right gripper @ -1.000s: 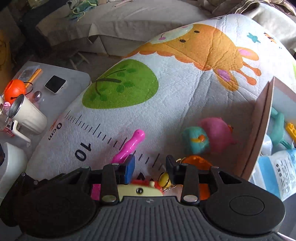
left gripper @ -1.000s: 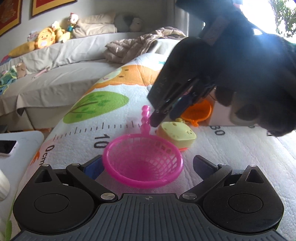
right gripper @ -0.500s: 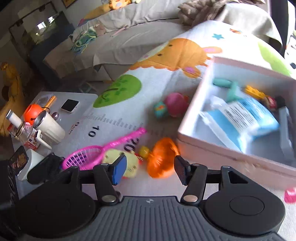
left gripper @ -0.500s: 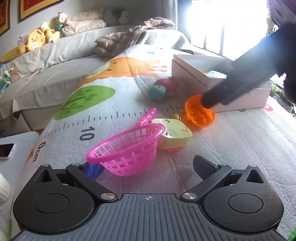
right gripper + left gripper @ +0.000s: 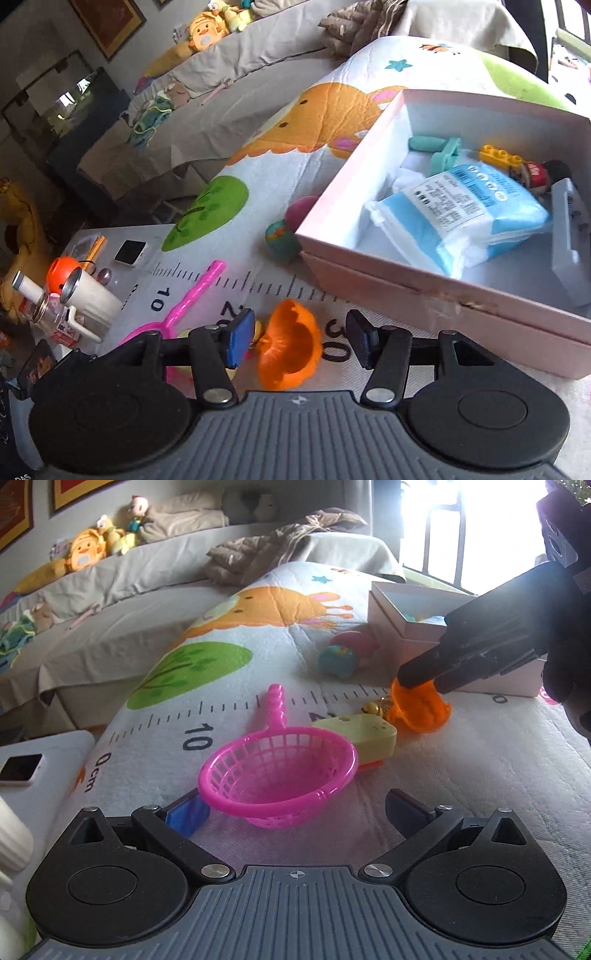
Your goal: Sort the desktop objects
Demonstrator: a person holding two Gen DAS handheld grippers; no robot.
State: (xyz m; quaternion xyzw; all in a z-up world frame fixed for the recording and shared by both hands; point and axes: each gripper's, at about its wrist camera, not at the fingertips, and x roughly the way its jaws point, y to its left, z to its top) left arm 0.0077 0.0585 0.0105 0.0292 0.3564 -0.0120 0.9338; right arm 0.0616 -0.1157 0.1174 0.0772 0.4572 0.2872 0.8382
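A pink toy strainer (image 5: 277, 775) lies on the printed mat between the fingers of my left gripper (image 5: 297, 810), which stands open; its blue pad (image 5: 188, 814) is close to the rim. An orange toy cup (image 5: 288, 350) lies on its side between the jaws of my right gripper (image 5: 299, 339). Those jaws are closing, with a gap still showing on the right pad's side. In the left wrist view the right gripper (image 5: 421, 677) reaches in from the right over the orange cup (image 5: 421, 709). The pink-white box (image 5: 406, 291) holds a blue packet (image 5: 461, 210) and small toys.
A yellow toy (image 5: 354, 734) lies just behind the strainer, and a teal-and-pink toy (image 5: 338, 661) rests against the box. To the left, a low side table (image 5: 155, 236) carries a mug (image 5: 92, 299), a phone and bottles. A sofa with plush toys is behind.
My right gripper has swung right, from above the strainer and yellow toy to the orange cup by the box, and its jaws have widened. The strainer tipped up, then settled flatter.
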